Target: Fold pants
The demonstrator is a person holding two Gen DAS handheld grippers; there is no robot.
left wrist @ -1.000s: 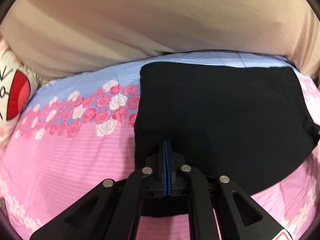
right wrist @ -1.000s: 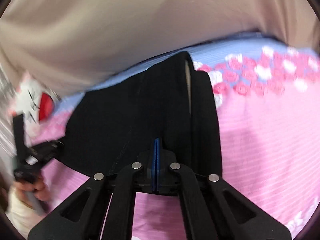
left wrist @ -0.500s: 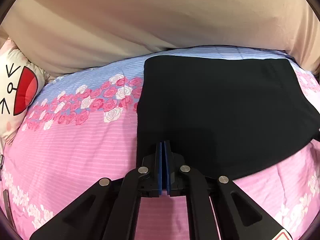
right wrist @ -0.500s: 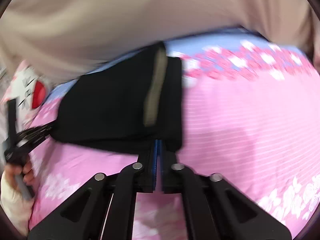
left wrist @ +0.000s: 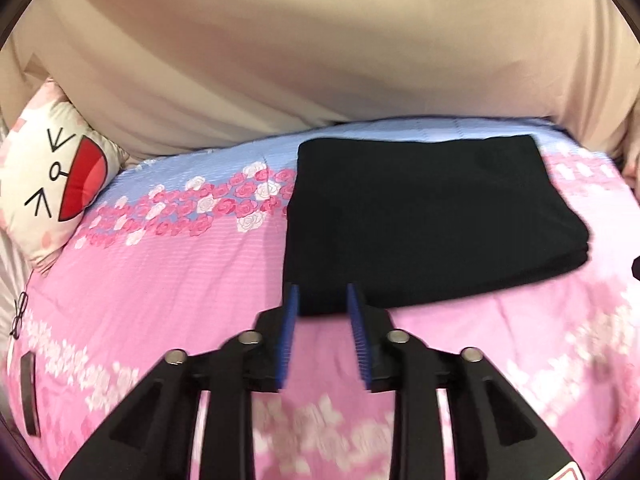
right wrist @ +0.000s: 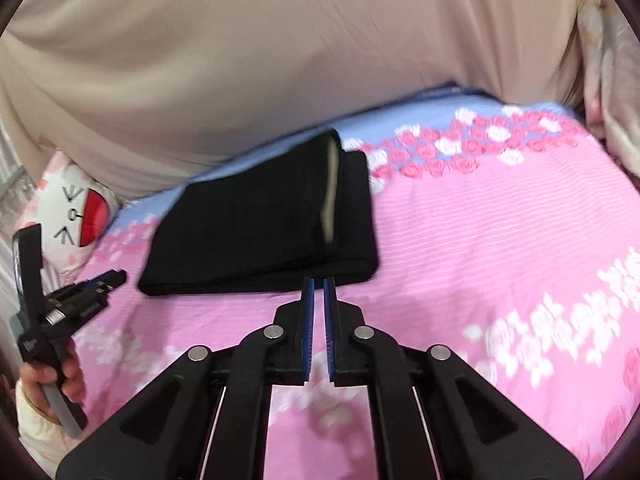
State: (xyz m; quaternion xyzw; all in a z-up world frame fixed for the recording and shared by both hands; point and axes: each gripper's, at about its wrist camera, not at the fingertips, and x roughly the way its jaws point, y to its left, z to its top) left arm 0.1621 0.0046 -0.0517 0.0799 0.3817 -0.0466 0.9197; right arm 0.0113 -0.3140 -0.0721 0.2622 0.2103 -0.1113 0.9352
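Folded pants (left wrist: pixel 424 220) flat on the pink bedspread (left wrist: pixel 168 280), both grippers off them
Left gripper (left wrist: pixel 322 294) has just been opening, nothing between; right gripper (right wrist: pixel 319 286) barely parted, empty; pillow (left wrist: pixel 52 176) and beige curtain (left wrist: pixel 320 48) behind

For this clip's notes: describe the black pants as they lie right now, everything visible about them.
The black pants look like plain, matte, soft fabric, folded into a flat, roughly rectangular stack of several layers, visible at the right edge. They lie on the pink floral bedspread, the far edge reaching its blue band. From the right wrist view, a pale lining strip shows in a gap on top. Neither hand-held gripper touches them; nothing rests on them.
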